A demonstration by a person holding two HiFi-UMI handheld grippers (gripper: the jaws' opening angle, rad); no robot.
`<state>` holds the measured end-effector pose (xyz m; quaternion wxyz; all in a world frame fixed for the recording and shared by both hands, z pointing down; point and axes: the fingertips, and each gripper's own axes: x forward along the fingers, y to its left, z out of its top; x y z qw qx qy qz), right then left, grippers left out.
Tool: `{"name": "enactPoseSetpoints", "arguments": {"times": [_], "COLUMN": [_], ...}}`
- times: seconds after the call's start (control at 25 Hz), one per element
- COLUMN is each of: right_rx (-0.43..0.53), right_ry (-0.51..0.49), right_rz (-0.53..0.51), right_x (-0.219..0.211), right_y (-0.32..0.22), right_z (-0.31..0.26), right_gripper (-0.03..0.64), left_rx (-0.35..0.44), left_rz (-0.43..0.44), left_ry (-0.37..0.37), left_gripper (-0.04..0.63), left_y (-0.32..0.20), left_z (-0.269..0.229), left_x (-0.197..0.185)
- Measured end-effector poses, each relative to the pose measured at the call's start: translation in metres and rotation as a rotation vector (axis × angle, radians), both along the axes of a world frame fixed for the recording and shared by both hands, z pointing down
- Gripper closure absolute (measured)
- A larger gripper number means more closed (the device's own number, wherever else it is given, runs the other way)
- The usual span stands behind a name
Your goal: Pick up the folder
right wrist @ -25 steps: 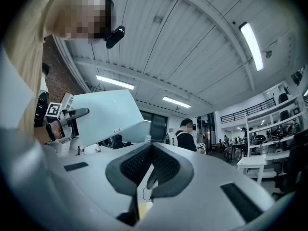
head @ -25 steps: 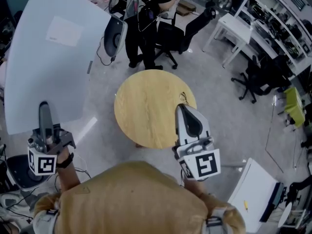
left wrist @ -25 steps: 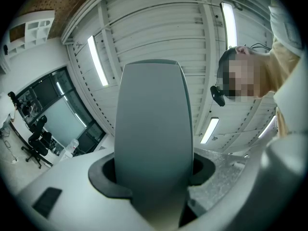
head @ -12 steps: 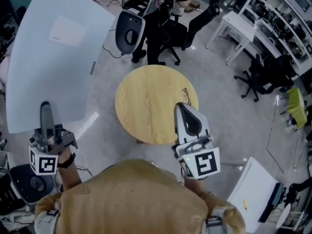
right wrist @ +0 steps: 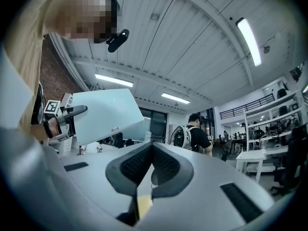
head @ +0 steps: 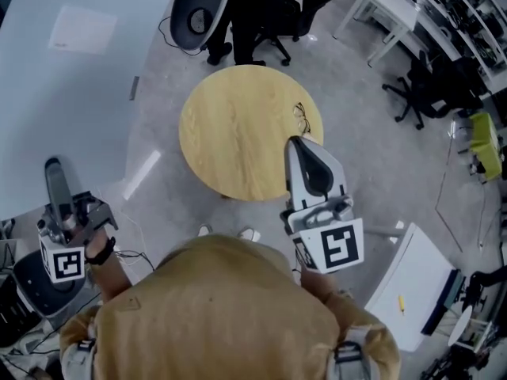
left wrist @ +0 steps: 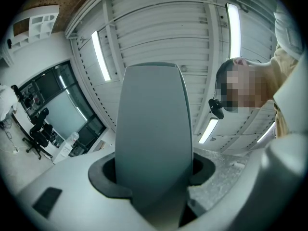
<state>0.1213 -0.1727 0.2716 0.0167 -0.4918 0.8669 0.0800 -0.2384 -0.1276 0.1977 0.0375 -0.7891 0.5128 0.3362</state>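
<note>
The folder [head: 71, 77] is a large pale blue sheet with a white label, held up in the air at the upper left of the head view. My left gripper [head: 55, 182] is shut on its lower edge. In the left gripper view the folder [left wrist: 151, 129] stands edge-on between the dark jaws of that gripper [left wrist: 153, 174]. The right gripper view shows the folder [right wrist: 103, 112] and the left gripper [right wrist: 72, 112] across from it. My right gripper [head: 299, 145] hovers over the near edge of the round table, its pads [right wrist: 139, 165] meeting with nothing held.
A round wooden table [head: 230, 125] stands in front of me with eyeglasses [head: 303, 119] near its right edge. Behind it are an office chair [head: 196, 10] and a standing person [head: 261, 6]. A white board [head: 412, 291] lies at the lower right. Desks and chairs line the right side.
Both grippers have sunk a little, and the head view has tipped so the table sits higher in the picture. The folder stays in the left gripper.
</note>
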Motion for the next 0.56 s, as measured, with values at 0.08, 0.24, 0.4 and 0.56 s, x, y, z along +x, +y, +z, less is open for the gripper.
{"name": "enactPoseSetpoints", "arguments": {"times": [0.08, 0.24, 0.4, 0.56], "right_rx": [-0.015, -0.033, -0.033, -0.031], "right_ry": [-0.004, -0.01, -0.014, -0.015], "right_rz": [0.009, 0.017, 0.013, 0.01], "right_x": [0.006, 0.012, 0.01, 0.007], "right_y": [-0.001, -0.003, -0.003, -0.002], "right_z": [0.007, 0.016, 0.016, 0.012], "right_gripper": [0.617, 0.617, 0.617, 0.617], "left_rx": [-0.014, -0.041, -0.056, -0.067], "left_rz": [0.009, 0.017, 0.03, 0.032], "left_ry": [0.015, 0.025, 0.036, 0.042], "left_gripper": [0.323, 0.323, 0.323, 0.323], "left_y": [-0.004, -0.011, -0.013, -0.01], "left_z": [0.006, 0.015, 0.02, 0.019], "left_x": [0.003, 0.008, 0.01, 0.007]}}
